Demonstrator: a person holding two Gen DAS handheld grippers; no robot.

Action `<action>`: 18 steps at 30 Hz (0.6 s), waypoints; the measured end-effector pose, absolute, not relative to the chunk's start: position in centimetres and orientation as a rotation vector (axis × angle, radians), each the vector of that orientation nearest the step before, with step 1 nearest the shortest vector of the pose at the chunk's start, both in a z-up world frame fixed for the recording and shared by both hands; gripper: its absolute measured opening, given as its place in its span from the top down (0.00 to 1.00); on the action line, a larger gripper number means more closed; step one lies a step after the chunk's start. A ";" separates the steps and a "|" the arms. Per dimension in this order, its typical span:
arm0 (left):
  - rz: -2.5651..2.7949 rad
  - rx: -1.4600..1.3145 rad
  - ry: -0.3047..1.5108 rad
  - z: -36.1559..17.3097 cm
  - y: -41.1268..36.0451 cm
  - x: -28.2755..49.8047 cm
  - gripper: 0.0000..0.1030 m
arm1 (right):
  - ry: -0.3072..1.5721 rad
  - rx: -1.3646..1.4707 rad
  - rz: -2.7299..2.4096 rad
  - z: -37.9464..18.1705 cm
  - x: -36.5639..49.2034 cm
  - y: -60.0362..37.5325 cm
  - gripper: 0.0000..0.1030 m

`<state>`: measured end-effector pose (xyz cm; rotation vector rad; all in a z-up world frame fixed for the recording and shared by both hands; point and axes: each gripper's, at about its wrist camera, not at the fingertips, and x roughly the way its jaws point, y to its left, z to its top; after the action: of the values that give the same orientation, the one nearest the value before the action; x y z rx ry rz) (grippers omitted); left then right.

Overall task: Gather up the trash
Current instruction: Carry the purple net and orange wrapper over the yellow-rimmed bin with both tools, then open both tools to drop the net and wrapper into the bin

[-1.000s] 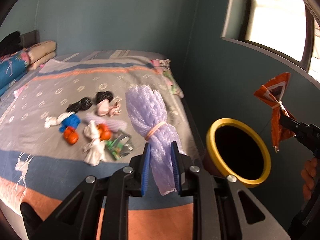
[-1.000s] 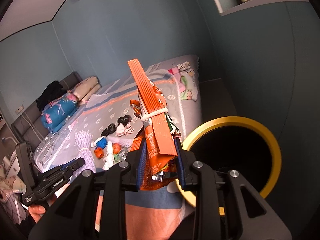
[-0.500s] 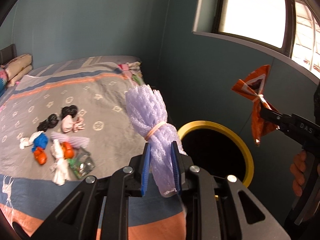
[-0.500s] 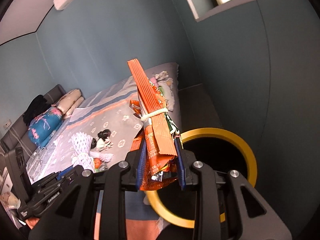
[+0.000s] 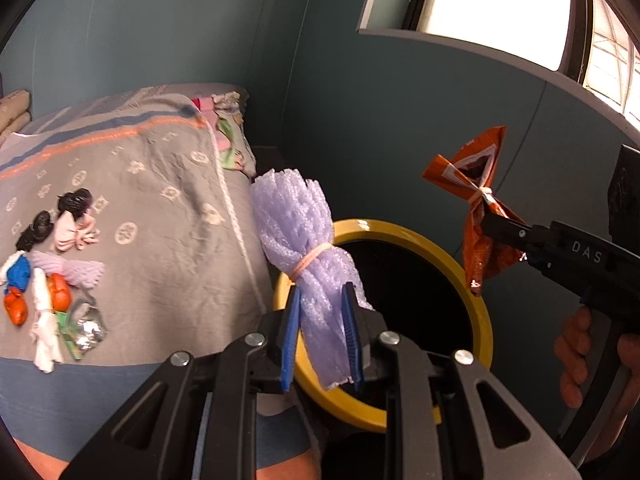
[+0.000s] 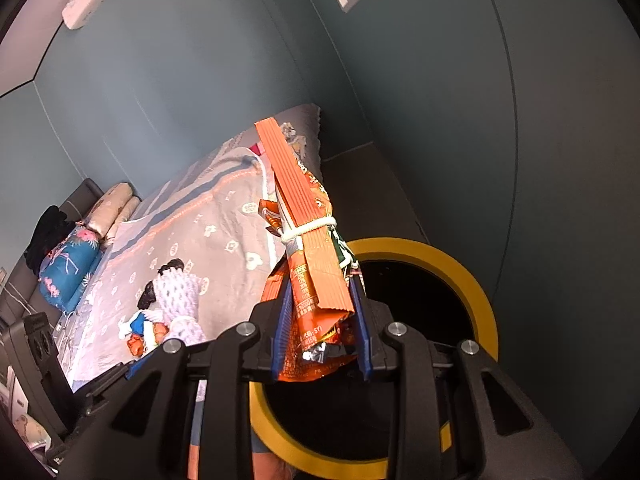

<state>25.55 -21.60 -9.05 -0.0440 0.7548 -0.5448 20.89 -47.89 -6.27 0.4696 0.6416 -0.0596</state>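
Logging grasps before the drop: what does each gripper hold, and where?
Left gripper: purple foam bundle, lower end. Right gripper: orange wrapper bundle, lower end.

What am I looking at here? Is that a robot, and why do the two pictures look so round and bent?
There is no robot: a person carries a hand-held clamp in each hand. Each clamp has a wide-angle camera looking along its two fingers, which bends the picture. One view comes from the left clamp, shut on a purple foam net bundle tied with a rubber band. The other comes from the right clamp, shut on an orange snack wrapper bundle. In the left view you also see the right clamp from the side and the hand holding it. Both point towards a bin with a yellow rim beside a bed. More small tied bundles of trash lie on the bed.
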 end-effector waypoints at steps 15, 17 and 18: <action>-0.573 -0.077 0.811 -10.6 -23.0 25.8 0.40 | 0.654 0.494 -0.134 -8.3 21.6 -48.9 0.62; -0.572 -0.084 0.808 -10.3 -22.7 25.7 0.36 | 0.652 0.505 -0.146 -8.3 21.4 -49.0 0.61; -0.570 -0.088 0.803 -10.2 -22.4 25.6 0.33 | 0.647 0.509 -0.149 -8.2 21.4 -49.0 0.58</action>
<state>25.58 -22.44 -10.18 -0.0877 0.8025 -0.5697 21.36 -48.96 -8.16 0.5089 0.6467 -0.1488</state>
